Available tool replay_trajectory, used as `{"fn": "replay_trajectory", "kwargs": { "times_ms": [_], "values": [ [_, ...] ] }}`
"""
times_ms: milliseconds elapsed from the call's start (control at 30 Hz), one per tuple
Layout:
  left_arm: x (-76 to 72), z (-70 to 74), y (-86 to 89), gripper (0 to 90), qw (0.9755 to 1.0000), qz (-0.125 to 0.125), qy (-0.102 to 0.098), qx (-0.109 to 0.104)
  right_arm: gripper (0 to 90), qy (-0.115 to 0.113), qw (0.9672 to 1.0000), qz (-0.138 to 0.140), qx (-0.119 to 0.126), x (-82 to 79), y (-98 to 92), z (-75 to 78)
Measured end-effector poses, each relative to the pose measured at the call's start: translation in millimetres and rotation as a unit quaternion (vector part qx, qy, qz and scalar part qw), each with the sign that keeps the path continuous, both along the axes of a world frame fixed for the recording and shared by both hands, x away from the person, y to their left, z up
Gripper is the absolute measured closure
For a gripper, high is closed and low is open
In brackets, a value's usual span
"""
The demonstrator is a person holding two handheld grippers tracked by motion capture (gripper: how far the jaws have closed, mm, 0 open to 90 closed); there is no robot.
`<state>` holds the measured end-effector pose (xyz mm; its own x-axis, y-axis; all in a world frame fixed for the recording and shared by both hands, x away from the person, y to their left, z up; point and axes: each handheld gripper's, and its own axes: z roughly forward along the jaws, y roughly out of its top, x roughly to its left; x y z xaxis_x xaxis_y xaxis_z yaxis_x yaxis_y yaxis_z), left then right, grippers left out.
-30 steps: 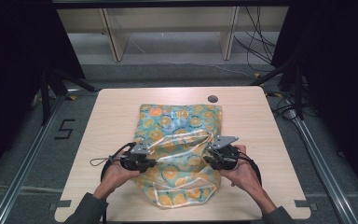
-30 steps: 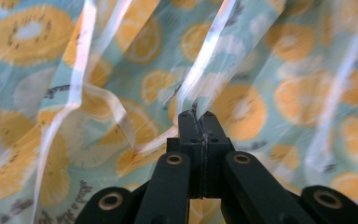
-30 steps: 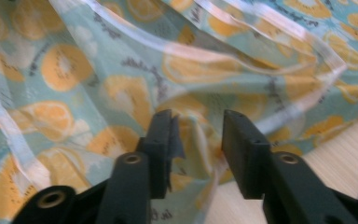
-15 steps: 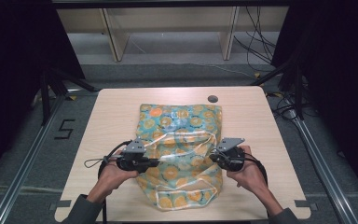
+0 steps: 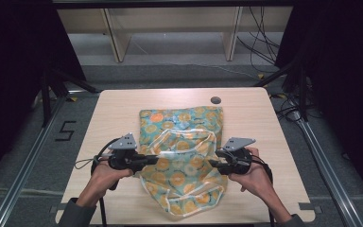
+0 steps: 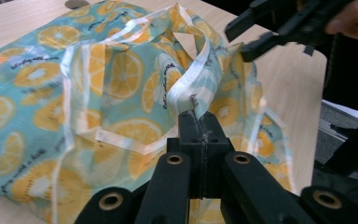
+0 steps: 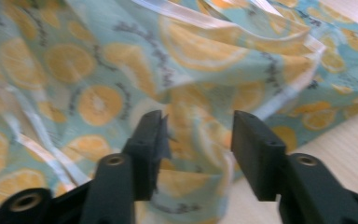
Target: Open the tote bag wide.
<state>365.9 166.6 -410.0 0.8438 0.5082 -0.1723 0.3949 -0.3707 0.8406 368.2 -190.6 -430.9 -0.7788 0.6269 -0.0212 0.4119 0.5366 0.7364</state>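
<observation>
Item: orange-print bag [image 5: 182,142], lay at frame centre on the wooden table [image 5: 118,109], its near half rumpled and lifted. Left gripper [image 5: 153,160], lower left: jaws clenched on the bag's pale trim [image 6: 186,91]. Right gripper [image 5: 213,163], lower right: jaws had just been opening, standing apart with bag fabric between them, ungripped.

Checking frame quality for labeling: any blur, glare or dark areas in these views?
High view: sharp on the table, dark at both sides. Left gripper view: bag slightly soft, shiny trim, left gripper crisp. Right gripper view: bag clearly blurred, right gripper sharper.
</observation>
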Motion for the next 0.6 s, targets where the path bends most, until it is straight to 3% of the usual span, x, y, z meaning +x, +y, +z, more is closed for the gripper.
{"fn": "replay_trajectory", "kwargs": {
  "times_ms": [67,100,200,267,333,367,400,467,500,533,600],
  "values": [
    [6.2,0.3,1.0,89.6,0.9999,0.010,-0.003,0.005,48.4,0.009,0.9999,0.001,0.005,-3.9,5.3,2.1],
    [8.8,0.6,1.5,89.6,0.9999,0.013,-0.003,0.002,47.0,0.002,0.9999,-0.003,0.012,-4.9,9.3,-0.2],
    [16.6,1.9,2.1,89.5,0.9993,0.037,-0.003,0.003,42.8,0.009,0.9999,0.006,-0.011,-7.8,15.9,0.1],
    [21.5,2.2,3.2,89.5,0.9993,0.033,-0.010,0.012,39.1,0.001,0.9995,0.008,-0.029,-7.4,20.9,-5.1],
    [24.1,2.5,3.4,89.5,0.9991,0.040,-0.010,0.014,37.2,0.013,0.9990,0.020,-0.038,-5.6,23.4,-9.5],
    [25.5,3.0,3.3,89.5,0.9988,0.045,-0.014,0.014,36.3,0.011,0.9994,0.010,-0.033,-5.1,25.6,-13.1],
    [25.9,3.7,3.1,89.5,0.9988,0.048,-0.004,0.012,35.8,0.012,0.9990,0.015,-0.040,-4.1,27.6,-15.9],
    [27.7,5.1,3.4,89.5,0.9986,0.049,-0.010,0.013,35.7,0.005,0.9987,0.009,-0.051,-1.9,30.7,-18.7],
    [27.8,5.7,2.8,89.4,0.9982,0.056,-0.016,0.014,36.4,0.003,0.9982,0.001,-0.060,-0.6,32.7,-20.4],
    [29.7,6.8,3.5,89.5,0.9984,0.050,-0.020,0.018,39.7,-0.013,0.9971,-0.003,-0.074,3.1,33.6,-22.4],
    [31.0,7.4,2.9,89.5,0.9978,0.058,-0.026,0.020,57.1,-0.015,0.9947,-0.009,-0.102,9.8,34.7,-24.8]
  ]
}}
